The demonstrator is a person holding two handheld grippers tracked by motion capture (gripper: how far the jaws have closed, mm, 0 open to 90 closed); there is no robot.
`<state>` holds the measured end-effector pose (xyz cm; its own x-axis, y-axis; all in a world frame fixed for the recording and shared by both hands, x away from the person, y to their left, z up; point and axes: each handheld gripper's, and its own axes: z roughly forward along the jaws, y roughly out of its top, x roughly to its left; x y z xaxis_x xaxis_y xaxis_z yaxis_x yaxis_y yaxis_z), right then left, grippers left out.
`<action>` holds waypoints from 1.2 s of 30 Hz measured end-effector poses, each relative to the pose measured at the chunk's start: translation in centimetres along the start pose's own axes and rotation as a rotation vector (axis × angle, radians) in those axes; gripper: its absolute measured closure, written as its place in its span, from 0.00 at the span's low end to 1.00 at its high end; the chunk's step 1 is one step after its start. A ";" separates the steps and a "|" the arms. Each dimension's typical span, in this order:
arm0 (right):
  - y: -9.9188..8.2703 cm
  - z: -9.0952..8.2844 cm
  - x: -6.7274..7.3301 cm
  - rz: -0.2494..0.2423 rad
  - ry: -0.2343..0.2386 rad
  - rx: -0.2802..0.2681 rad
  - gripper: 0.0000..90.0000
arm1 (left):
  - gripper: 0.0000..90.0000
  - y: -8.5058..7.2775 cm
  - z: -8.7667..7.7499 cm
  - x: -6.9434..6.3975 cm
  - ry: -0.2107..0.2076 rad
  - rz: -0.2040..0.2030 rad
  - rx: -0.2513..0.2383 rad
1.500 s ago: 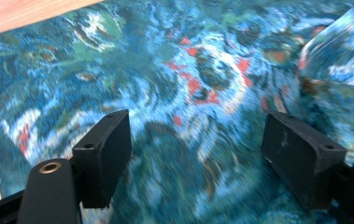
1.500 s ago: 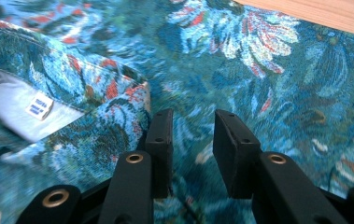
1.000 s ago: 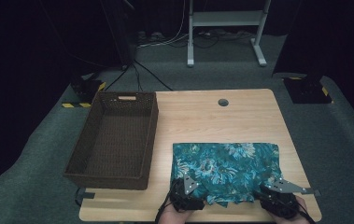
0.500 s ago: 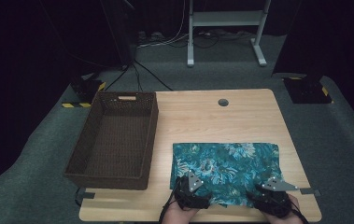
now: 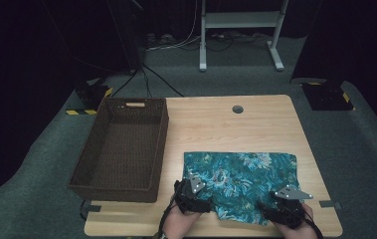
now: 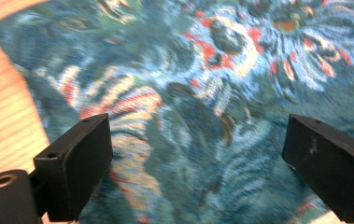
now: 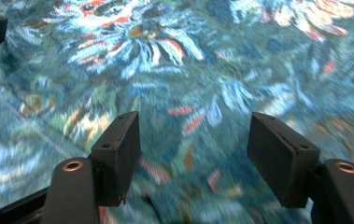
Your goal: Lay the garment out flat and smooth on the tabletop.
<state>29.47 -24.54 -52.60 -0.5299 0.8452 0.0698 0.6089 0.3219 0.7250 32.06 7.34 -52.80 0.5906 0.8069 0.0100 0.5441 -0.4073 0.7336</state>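
The cloth (image 5: 240, 185) lay flat on the table's (image 5: 255, 124) near right part, beside the basket (image 5: 121, 144). Both the left gripper (image 6: 198, 154) and right gripper (image 7: 194, 156) had just been opening, nothing clamped. A release was judged complete; regrasping an edge would be required next.

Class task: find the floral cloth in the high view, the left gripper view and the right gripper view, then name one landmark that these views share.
High view: floral cloth lies on the table's near right part, beside the wicker basket.
Left gripper view: it spreads beneath the open jaws.
Right gripper view: it spreads beneath the open jaws.
Shared landmark: its red-flecked flower print.
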 end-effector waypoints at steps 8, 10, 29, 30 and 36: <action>0.2 1.5 1.2 -0.059 -0.002 0.036 0.34 | 0.09 -1.0 0.7 0.3 0.030 0.021 0.037; 0.1 1.5 1.2 -0.063 0.001 0.035 0.34 | 0.10 -1.1 0.6 0.3 0.027 0.029 0.033; -2.6 -2.2 -4.6 0.035 -0.152 0.052 0.35 | 0.11 1.3 3.0 -3.9 -0.127 0.156 0.034; -2.8 -2.5 -4.9 0.044 -0.161 0.052 0.35 | 0.11 1.4 3.2 -4.2 -0.134 0.160 0.029; -3.7 -3.6 -6.1 0.084 -0.199 0.044 0.34 | 0.11 2.0 3.9 -4.9 -0.162 0.184 0.022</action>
<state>28.30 -32.41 -53.29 -0.3513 0.9362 -0.0111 0.6739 0.2611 0.6911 32.56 0.88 -54.08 0.7679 0.6398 0.0312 0.4305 -0.5515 0.7145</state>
